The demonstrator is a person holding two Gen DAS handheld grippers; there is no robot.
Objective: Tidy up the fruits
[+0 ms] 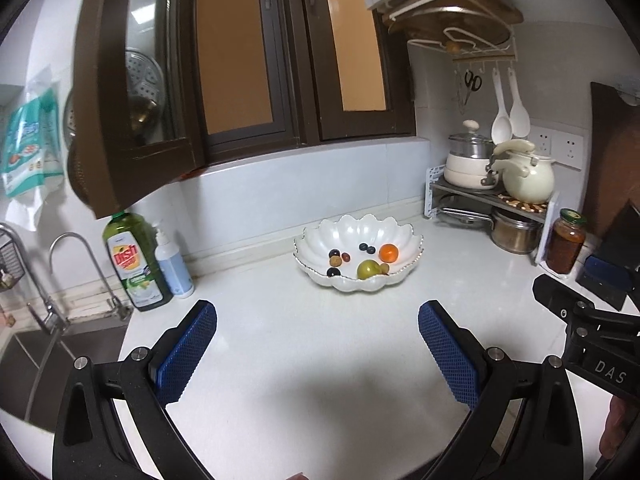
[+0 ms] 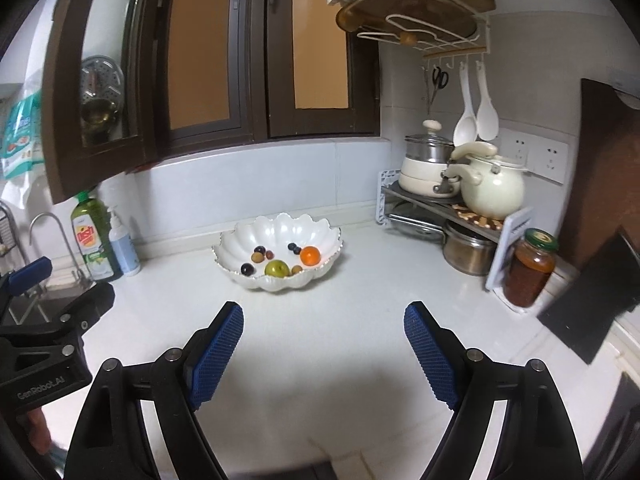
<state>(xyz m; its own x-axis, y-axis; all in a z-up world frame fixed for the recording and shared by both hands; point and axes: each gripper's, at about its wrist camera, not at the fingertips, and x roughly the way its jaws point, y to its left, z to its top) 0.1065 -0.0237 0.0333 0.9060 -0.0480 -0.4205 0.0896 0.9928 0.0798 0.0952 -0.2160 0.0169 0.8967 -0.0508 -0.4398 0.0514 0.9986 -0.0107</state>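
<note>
A white scalloped bowl (image 1: 402,236) stands on the white counter near the back wall; it also shows in the right wrist view (image 2: 320,236). In it lie an orange (image 1: 388,253), a green apple (image 1: 368,269), two blueberries (image 1: 367,248) and several small dark and brown fruits (image 1: 334,258). The orange (image 2: 310,255) and the apple (image 2: 277,268) show in the right wrist view too. My left gripper (image 1: 318,326) is open and empty, well in front of the bowl. My right gripper (image 2: 323,322) is open and empty, also short of the bowl.
A dish soap bottle (image 1: 134,258), a pump bottle (image 1: 173,264), a tap and a sink (image 1: 32,360) are at the left. A rack with pots and a kettle (image 1: 528,176) and a jar (image 1: 565,246) stand at the right. An open window sash (image 1: 120,88) hangs overhead at the left.
</note>
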